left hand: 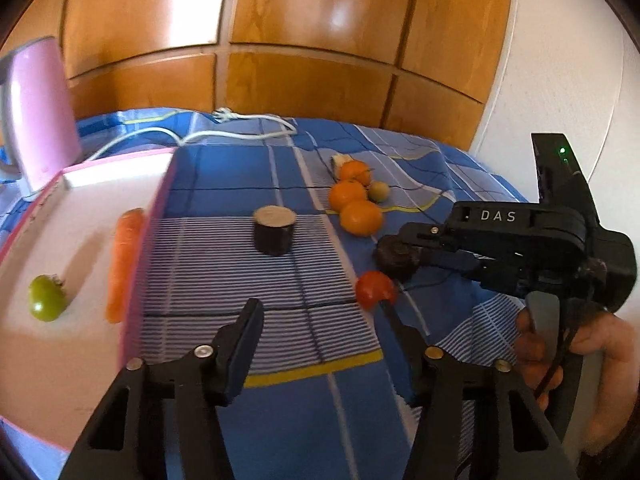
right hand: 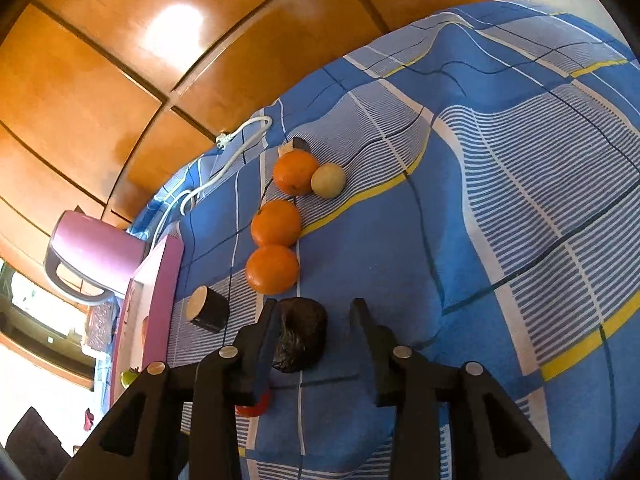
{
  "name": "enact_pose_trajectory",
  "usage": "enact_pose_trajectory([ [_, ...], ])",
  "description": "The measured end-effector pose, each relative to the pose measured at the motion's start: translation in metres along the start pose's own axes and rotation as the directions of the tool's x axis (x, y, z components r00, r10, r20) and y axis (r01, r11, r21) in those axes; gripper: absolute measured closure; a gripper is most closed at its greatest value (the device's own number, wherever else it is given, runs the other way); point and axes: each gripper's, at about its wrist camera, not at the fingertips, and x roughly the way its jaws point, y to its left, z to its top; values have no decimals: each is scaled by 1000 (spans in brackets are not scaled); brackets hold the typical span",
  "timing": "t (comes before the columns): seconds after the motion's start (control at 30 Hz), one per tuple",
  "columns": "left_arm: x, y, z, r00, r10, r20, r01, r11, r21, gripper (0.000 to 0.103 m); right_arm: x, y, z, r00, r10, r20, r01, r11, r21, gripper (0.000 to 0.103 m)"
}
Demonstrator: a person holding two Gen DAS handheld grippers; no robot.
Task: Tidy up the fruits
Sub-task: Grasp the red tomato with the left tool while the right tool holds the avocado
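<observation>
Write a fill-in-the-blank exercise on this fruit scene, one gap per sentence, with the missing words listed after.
1. On the pink tray, a carrot lies beside a ____ tomato.
2. The number of oranges in a row on the blue cloth is ____.
3. The left tool has ____ between its fingers.
4. A dark eggplant top lies between the open fingers of the ____ tool.

Missing words: green; three; nothing; right
</observation>
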Motion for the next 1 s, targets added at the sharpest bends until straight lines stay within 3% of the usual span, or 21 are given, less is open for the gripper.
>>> enact_pose_trajectory([
  [0.43, 48, -32, 17, 998, -5, -69, 8, 999, 52, 61, 1, -3, 3, 1000, 9, 0, -9, 1000, -4, 66],
  [0.5, 56, -33, 19, 997, 5, -78, 0, 998, 57, 70, 1, -2, 3, 1000, 8, 0, -8, 1000, -7, 66],
  [0.53, 58, -34, 19, 997, 22, -79, -17, 998, 64, 74, 2, -2, 3, 1000, 10, 0, -10, 1000, -9, 64],
  [0.77, 42, -19, 6, 996, 87, -36, -87, 996, 14, 75, 6, 19, -3, 1000, -17, 8, 18, 991, -135, 40],
  [0.9, 27, 2, -5, 992, 125, -20, -126, 989, -76, 75, 10, 34, -10, 996, -91, 22, 94, 966, -243, 37],
  [1.0, 20, 6, -13, 985, 170, -2, -170, 982, -82, 73, 13, 39, -14, 991, -127, 37, 132, 952, -276, 37],
])
